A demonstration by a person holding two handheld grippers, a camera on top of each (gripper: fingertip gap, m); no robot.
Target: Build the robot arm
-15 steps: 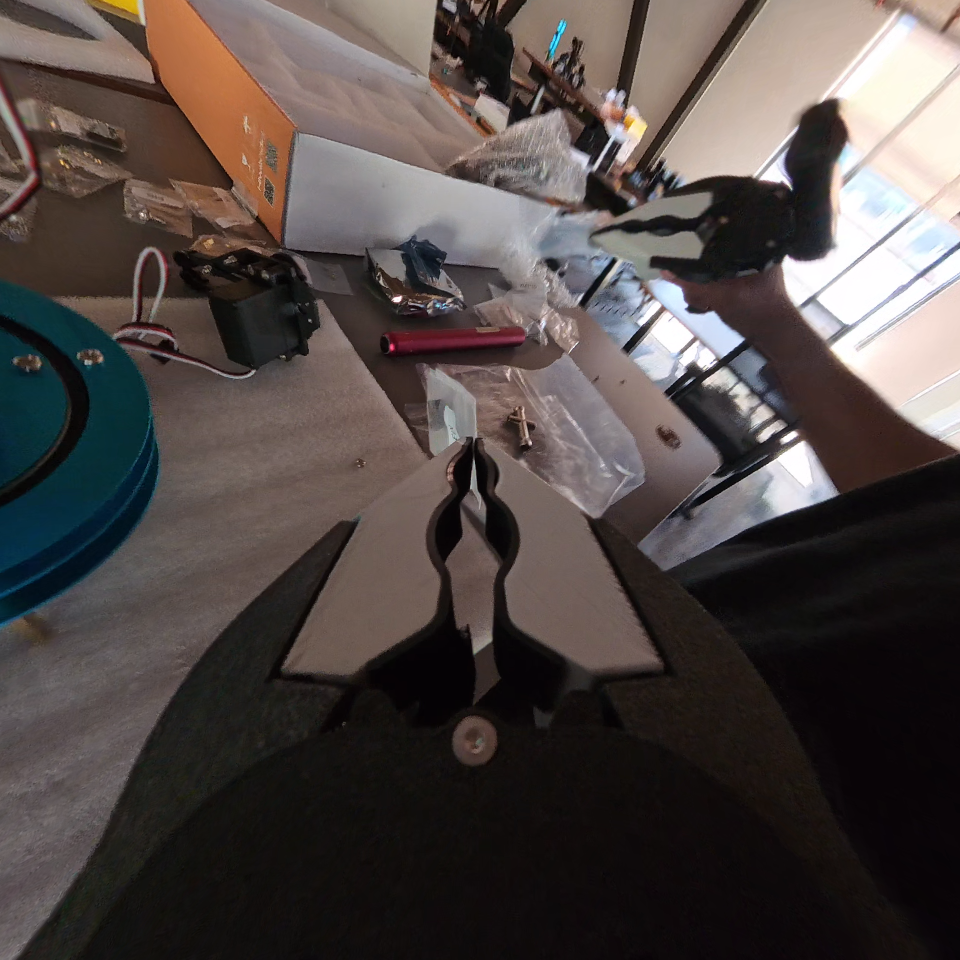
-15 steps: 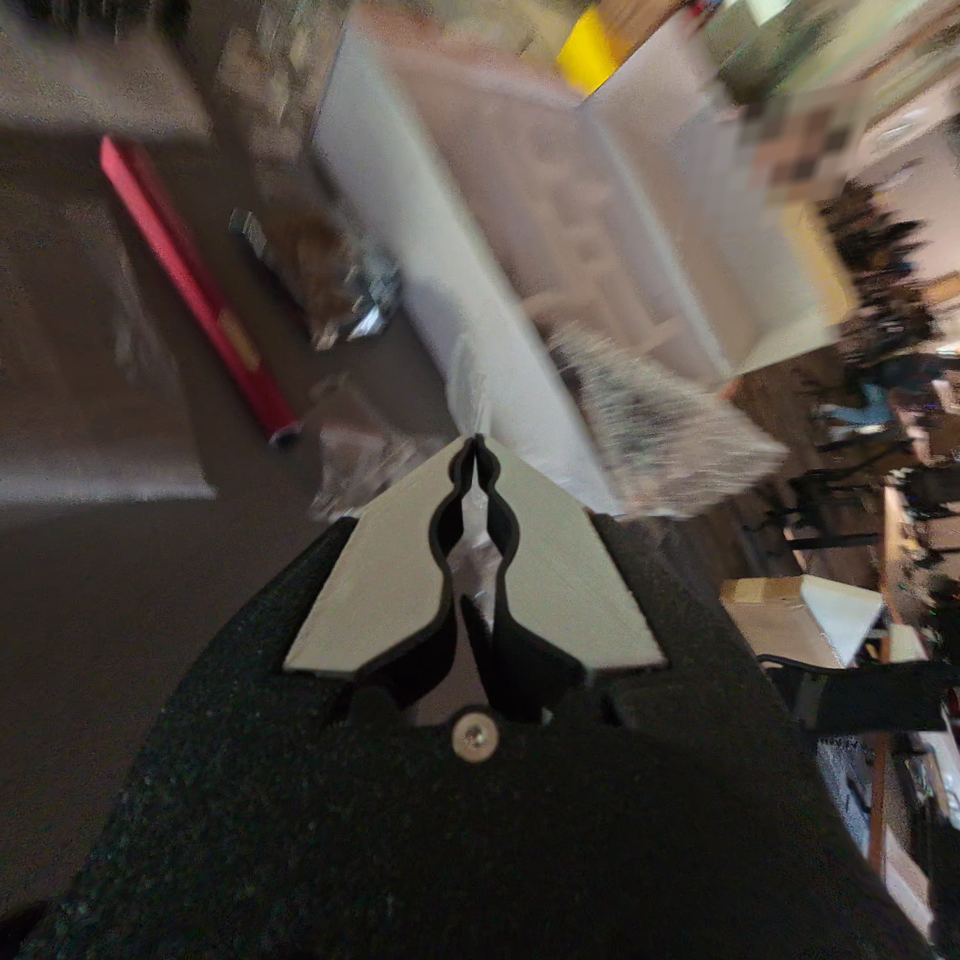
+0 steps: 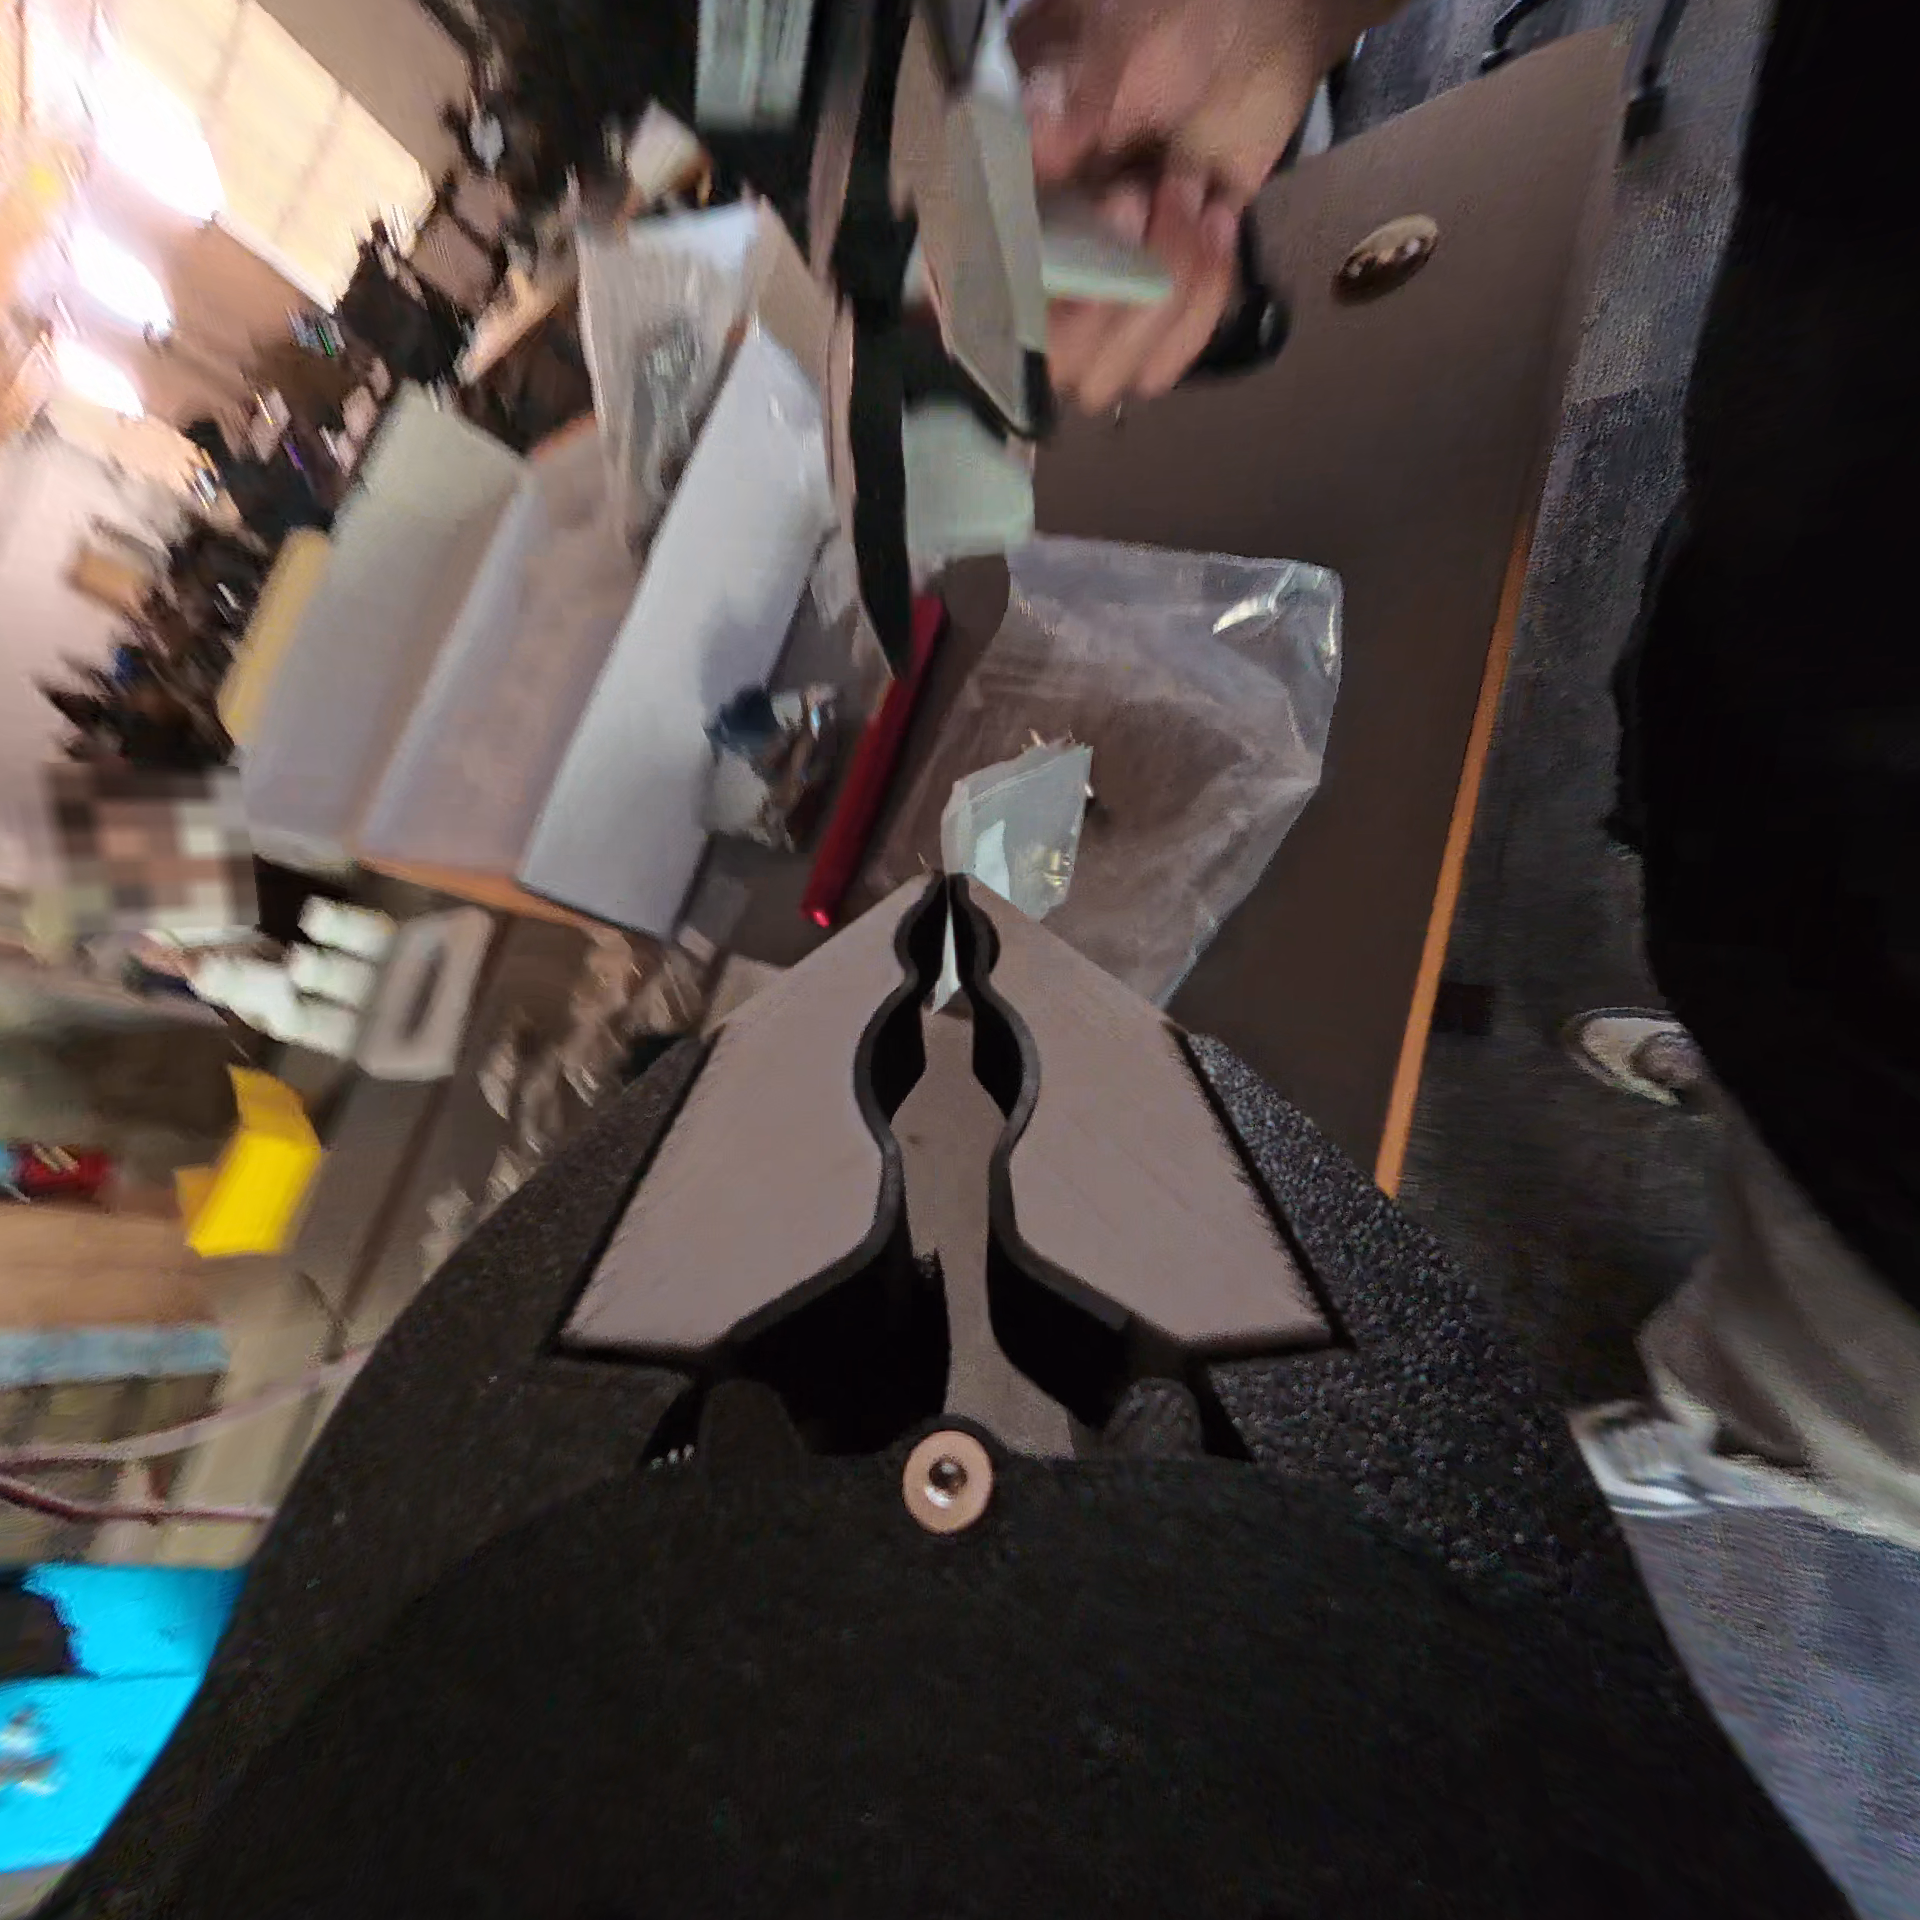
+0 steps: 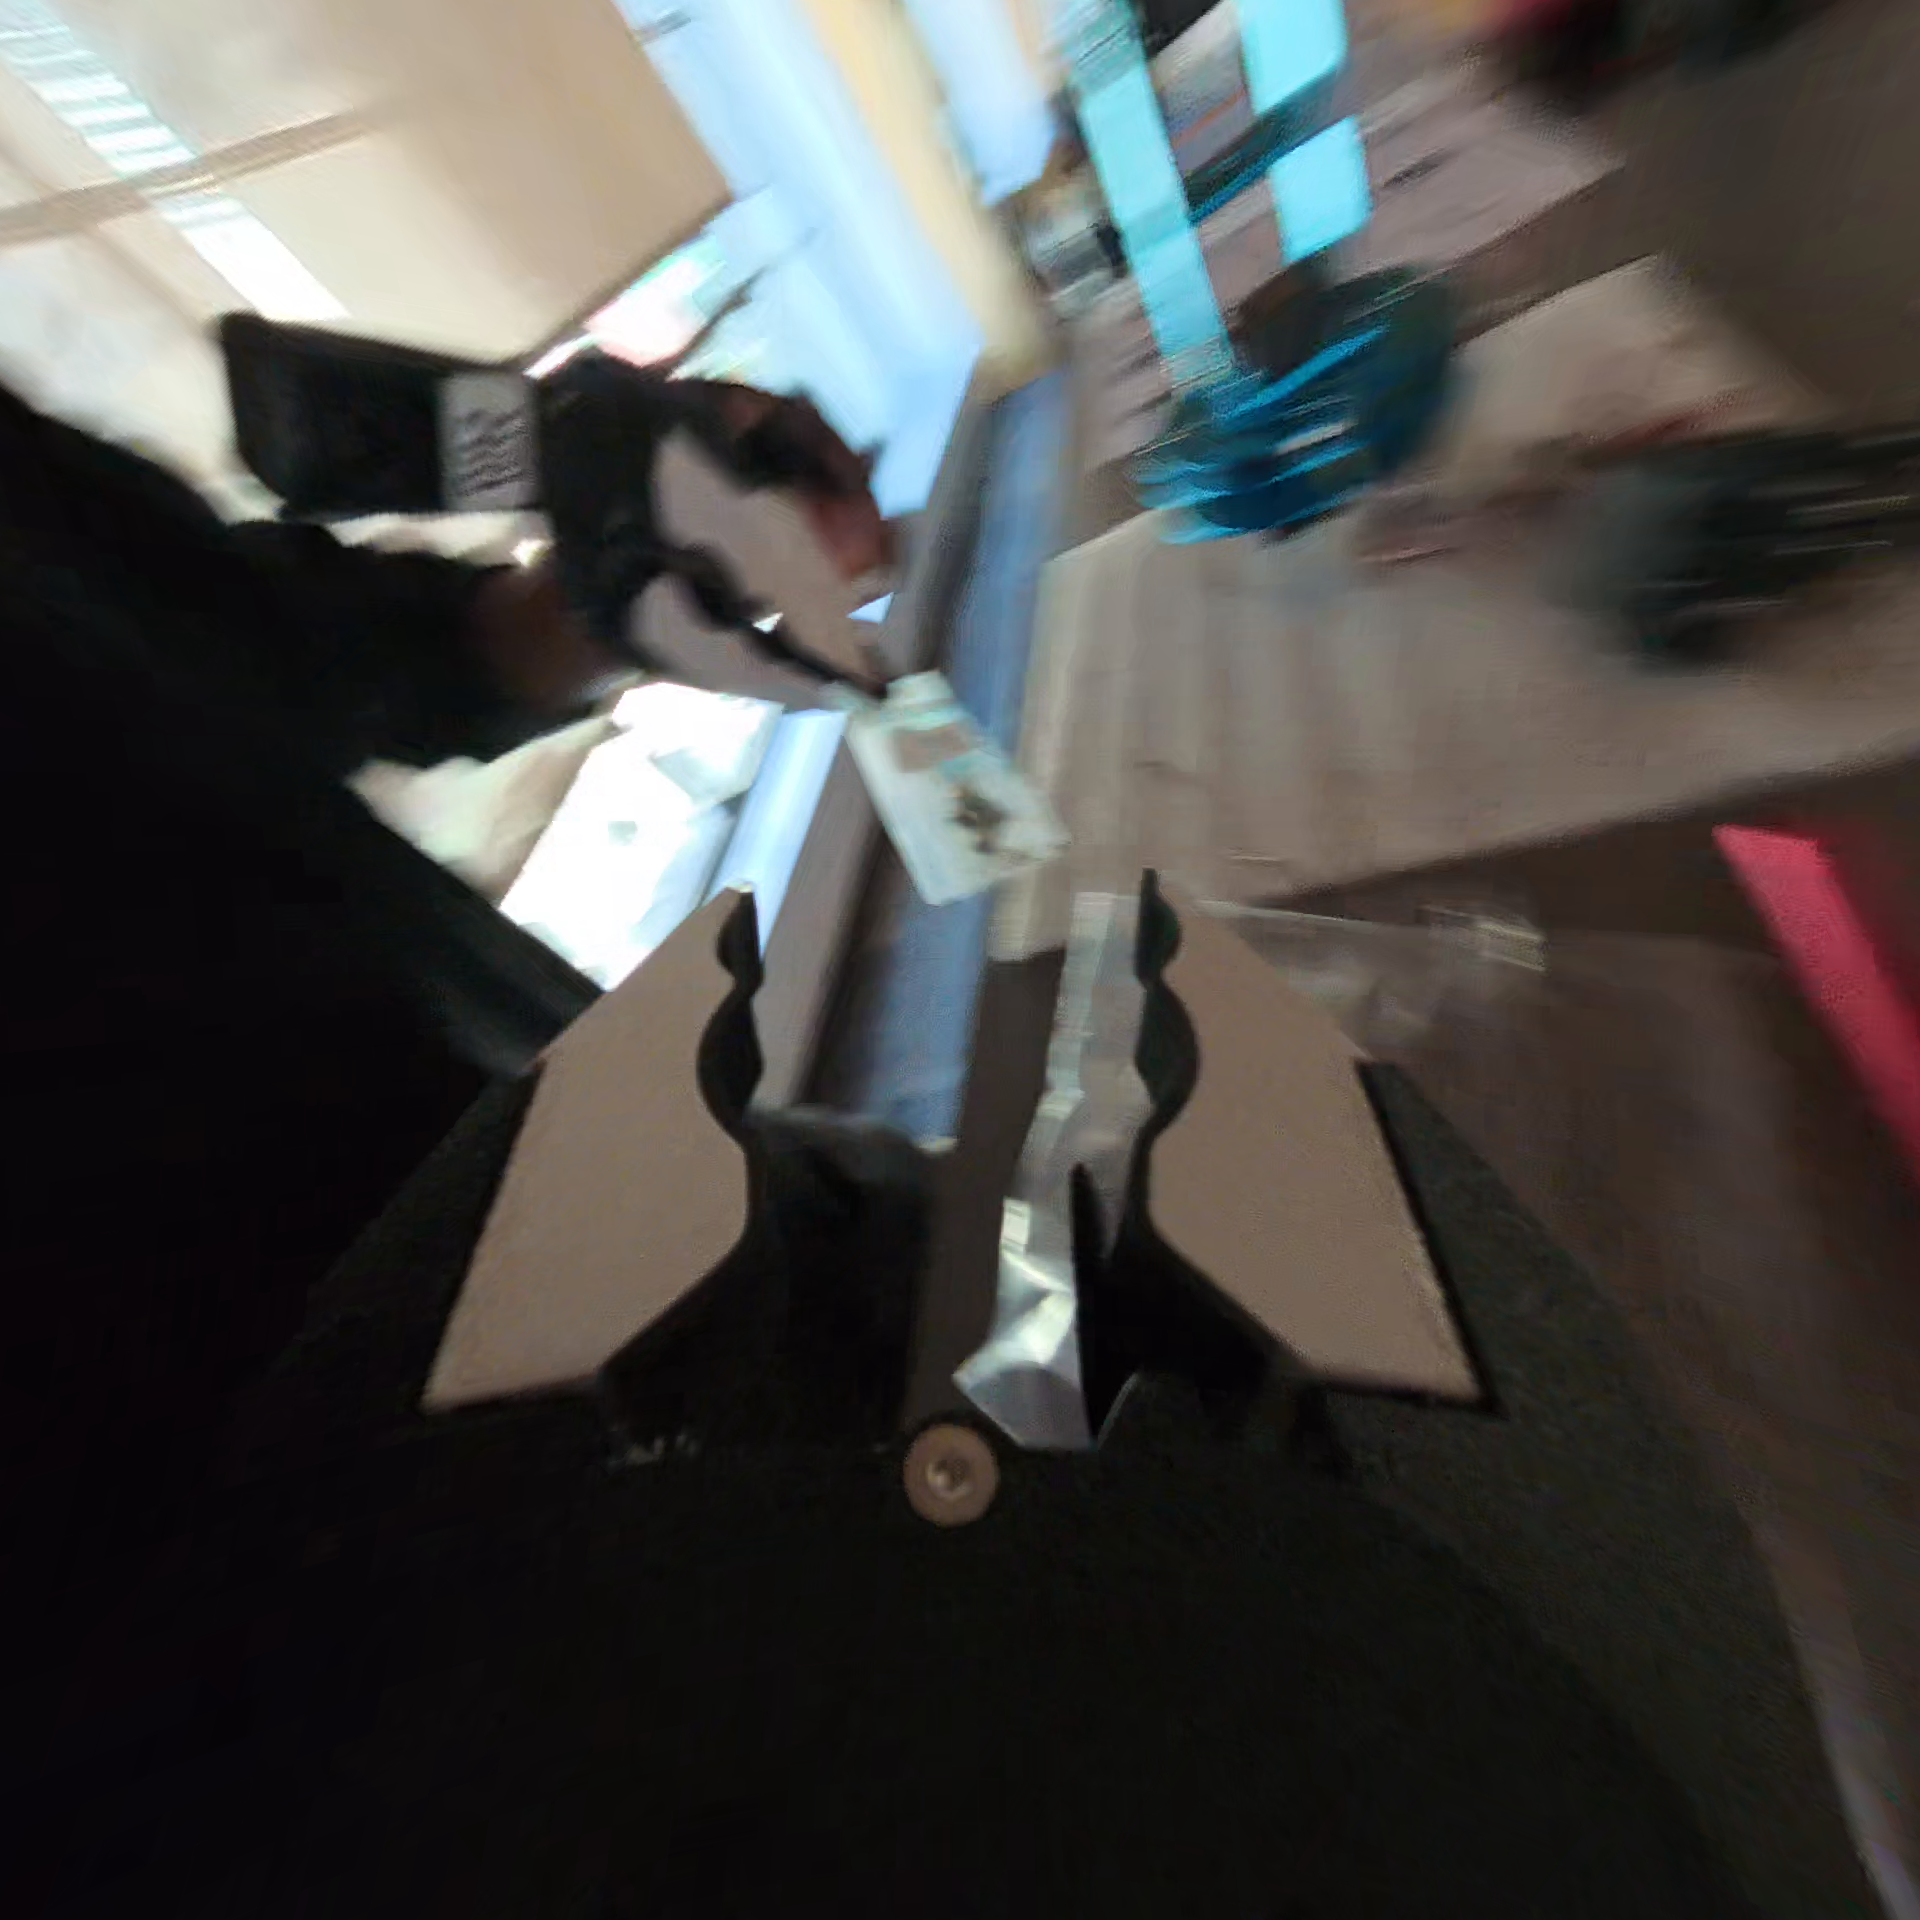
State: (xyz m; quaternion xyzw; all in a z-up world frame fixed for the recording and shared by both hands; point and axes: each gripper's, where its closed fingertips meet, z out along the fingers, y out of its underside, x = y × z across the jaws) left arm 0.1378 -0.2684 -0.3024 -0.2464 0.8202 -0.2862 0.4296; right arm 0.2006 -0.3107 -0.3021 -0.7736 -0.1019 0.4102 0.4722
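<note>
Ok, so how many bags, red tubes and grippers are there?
Clear plastic bags: 2, the small bag pinched in the left gripper and the large bag lying beyond it
Shiny foil bag: 1
Red tube: 1
Grippers: 2, the left gripper with fingers shut and the right gripper with fingers open
Total: 6

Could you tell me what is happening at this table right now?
A person holds a gripper in each hand over a cluttered brown table. The left gripper is shut on a small clear bag of metal hardware, lifted off the table. The right gripper is open, a strip of clear plastic lying between its fingers. A red tube lies nearby. Both views are motion-blurred.
</note>
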